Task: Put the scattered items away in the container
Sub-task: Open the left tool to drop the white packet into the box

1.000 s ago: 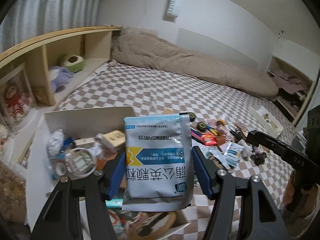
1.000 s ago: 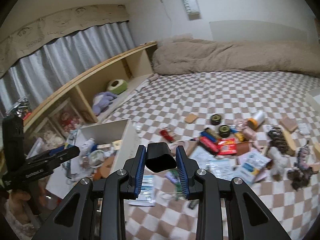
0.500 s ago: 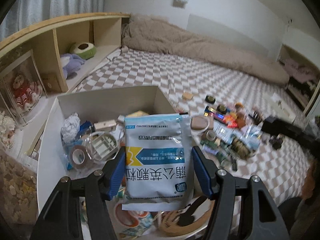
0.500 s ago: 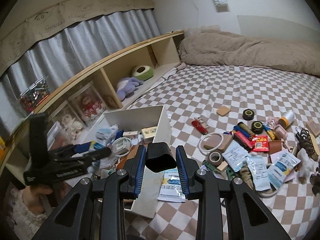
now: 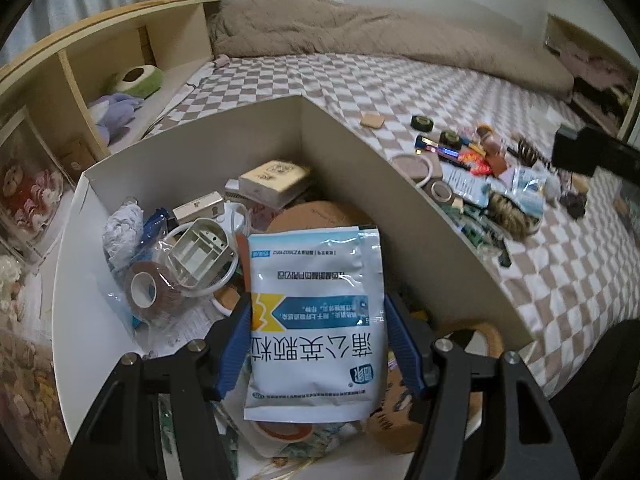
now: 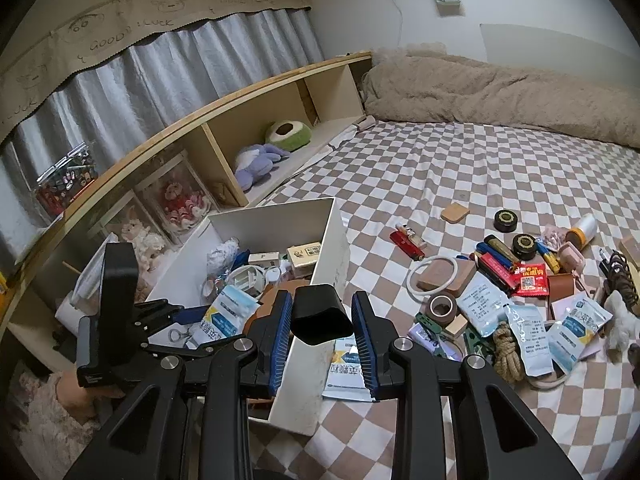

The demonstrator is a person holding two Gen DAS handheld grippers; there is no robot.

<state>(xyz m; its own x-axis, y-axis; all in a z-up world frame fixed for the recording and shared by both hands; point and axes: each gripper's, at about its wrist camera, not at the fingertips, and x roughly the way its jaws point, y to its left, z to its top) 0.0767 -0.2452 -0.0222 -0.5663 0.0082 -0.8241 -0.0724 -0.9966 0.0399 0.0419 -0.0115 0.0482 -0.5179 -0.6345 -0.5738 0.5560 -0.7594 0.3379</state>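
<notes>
My left gripper (image 5: 318, 344) is shut on a white and blue medicine sachet (image 5: 316, 320) and holds it over the inside of the white box (image 5: 352, 148), which holds tape, small boxes and other items. In the right wrist view the left gripper (image 6: 188, 316) with the sachet (image 6: 226, 312) hangs over the box (image 6: 280, 216). My right gripper (image 6: 322, 320) is shut on a small black block (image 6: 320, 312) above the box's near right wall. Scattered items (image 6: 500, 280) lie on the checkered bed (image 6: 440, 168) to the right.
A wooden shelf (image 6: 248, 120) with plush toys runs along the left behind the box. A beige duvet (image 6: 500, 84) lies at the far end of the bed. Another sachet (image 6: 344, 368) lies on the bed beside the box wall.
Both grippers have moved left toward the box. The left one with the sachet is now over the box's inside. The right one with the black block has come over the box wall.
</notes>
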